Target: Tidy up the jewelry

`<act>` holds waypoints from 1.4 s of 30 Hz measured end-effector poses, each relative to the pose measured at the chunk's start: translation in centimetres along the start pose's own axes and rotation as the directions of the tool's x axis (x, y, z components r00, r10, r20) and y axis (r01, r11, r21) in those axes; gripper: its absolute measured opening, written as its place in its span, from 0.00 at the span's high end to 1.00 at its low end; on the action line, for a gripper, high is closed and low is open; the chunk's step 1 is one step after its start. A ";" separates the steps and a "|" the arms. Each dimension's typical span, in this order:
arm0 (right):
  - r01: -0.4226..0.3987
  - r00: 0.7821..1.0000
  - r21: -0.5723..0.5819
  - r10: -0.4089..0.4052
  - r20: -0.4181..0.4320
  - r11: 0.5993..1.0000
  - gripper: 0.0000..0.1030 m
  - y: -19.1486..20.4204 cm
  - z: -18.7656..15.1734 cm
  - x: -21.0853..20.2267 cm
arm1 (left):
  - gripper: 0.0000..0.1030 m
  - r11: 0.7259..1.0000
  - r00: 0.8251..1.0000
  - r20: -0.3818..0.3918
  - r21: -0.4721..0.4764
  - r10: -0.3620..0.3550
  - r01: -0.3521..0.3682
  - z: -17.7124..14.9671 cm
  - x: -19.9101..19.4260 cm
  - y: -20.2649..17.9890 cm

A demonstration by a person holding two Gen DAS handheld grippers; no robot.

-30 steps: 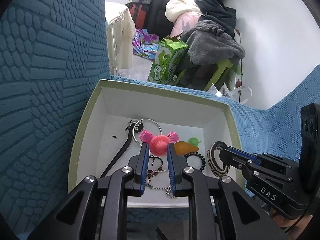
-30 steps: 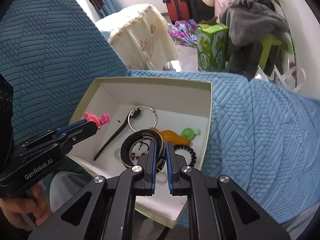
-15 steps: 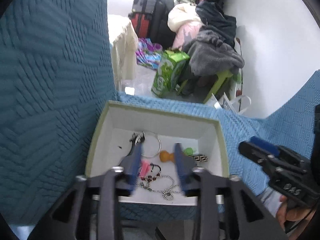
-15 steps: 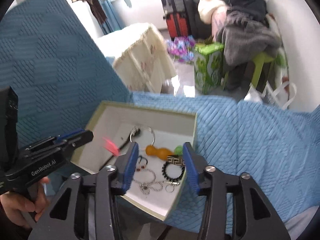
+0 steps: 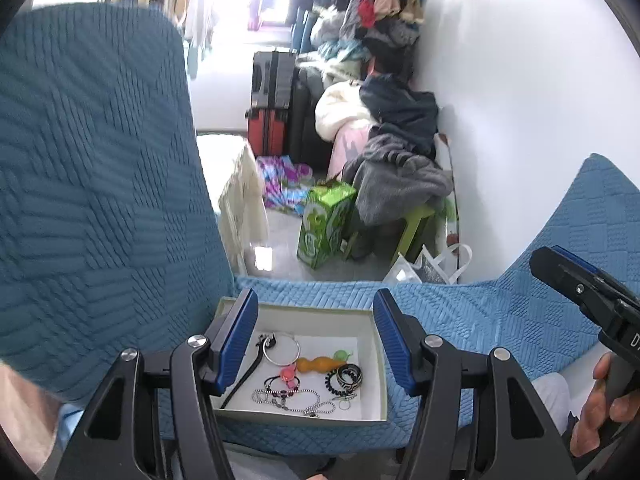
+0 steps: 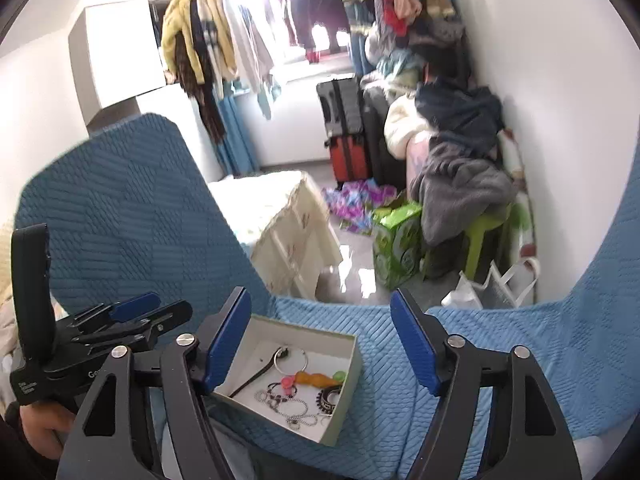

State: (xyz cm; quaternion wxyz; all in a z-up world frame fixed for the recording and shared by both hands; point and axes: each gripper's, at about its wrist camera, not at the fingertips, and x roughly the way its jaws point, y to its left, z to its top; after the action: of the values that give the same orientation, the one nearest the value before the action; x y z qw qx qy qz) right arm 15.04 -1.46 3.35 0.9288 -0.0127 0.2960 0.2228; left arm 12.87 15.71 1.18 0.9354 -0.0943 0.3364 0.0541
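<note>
Nearest, left gripper and right gripper with jaws spread wide, just opened, nothing between them. Below, on the blue quilted cover, an open white box holding the jewelry: pink clip, patterned bangle, black coil band, bead chain, silver ring, orange piece. Farther off, green carton, red suitcase, heaped clothes.

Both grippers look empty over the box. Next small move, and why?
Probably bring the left gripper back down toward the tangled bead chain at the near edge of the box. Both grippers' jaws have just been opening with nothing between them, right gripper too, and the chain lies loosely heaped.
</note>
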 end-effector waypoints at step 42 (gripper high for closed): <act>0.160 0.987 0.076 -0.158 -0.022 0.984 0.00 -1.2 -13.8 -6.4 | 0.41 0.999 0.998 -0.045 0.015 0.044 -0.044 -10.5 -4.8 -0.4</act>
State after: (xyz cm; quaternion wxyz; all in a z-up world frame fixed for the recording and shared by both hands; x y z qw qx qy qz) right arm 3.37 -7.28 -4.55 0.9410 -0.0020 0.3098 0.1362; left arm 2.71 12.88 -3.64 0.9268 -0.0817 0.3597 0.0704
